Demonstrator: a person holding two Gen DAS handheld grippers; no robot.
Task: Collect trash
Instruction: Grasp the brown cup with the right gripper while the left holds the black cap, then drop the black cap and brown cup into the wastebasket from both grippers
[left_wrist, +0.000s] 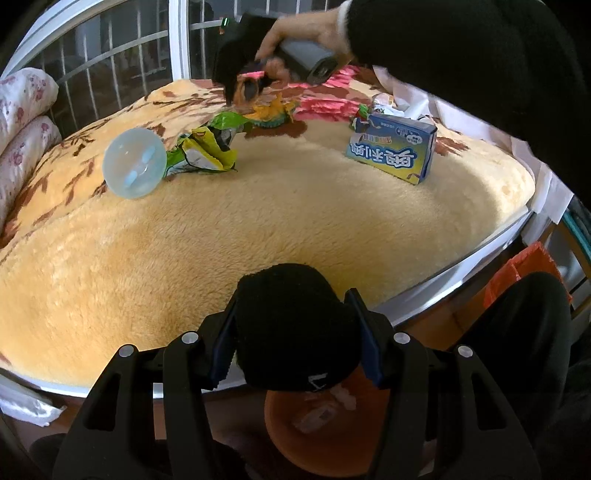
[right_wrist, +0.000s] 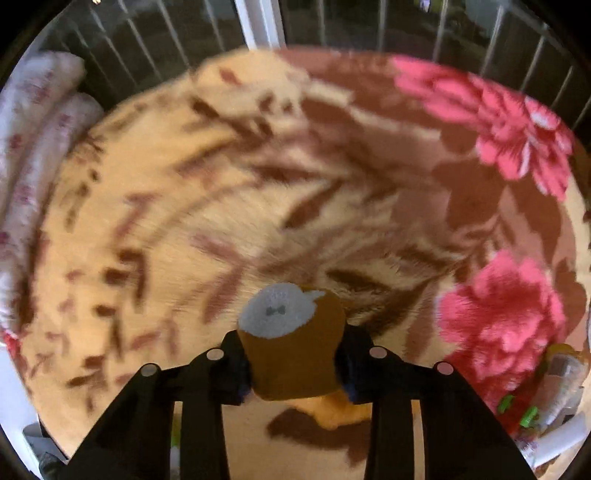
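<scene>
My left gripper (left_wrist: 295, 343) is shut on a black fuzzy sock (left_wrist: 295, 325) and holds it over an orange bin (left_wrist: 317, 432) beside the bed edge. My right gripper (right_wrist: 293, 360) is shut on a brown sock with a white patch (right_wrist: 291, 343) and holds it above the floral blanket (right_wrist: 221, 221); it also shows at the far side of the bed in the left wrist view (left_wrist: 247, 86). Crumpled green and yellow wrappers (left_wrist: 207, 147), a further wrapper (left_wrist: 273, 110) and a blue carton (left_wrist: 393, 147) lie on the blanket.
A pale blue round lid (left_wrist: 133, 162) lies by the wrappers. Rolled floral bedding (left_wrist: 22, 122) sits at the left. A barred window (left_wrist: 122, 48) is behind the bed. White paper and packets (left_wrist: 391, 103) lie at the far right. An orange bag (left_wrist: 517, 273) hangs by the bed edge.
</scene>
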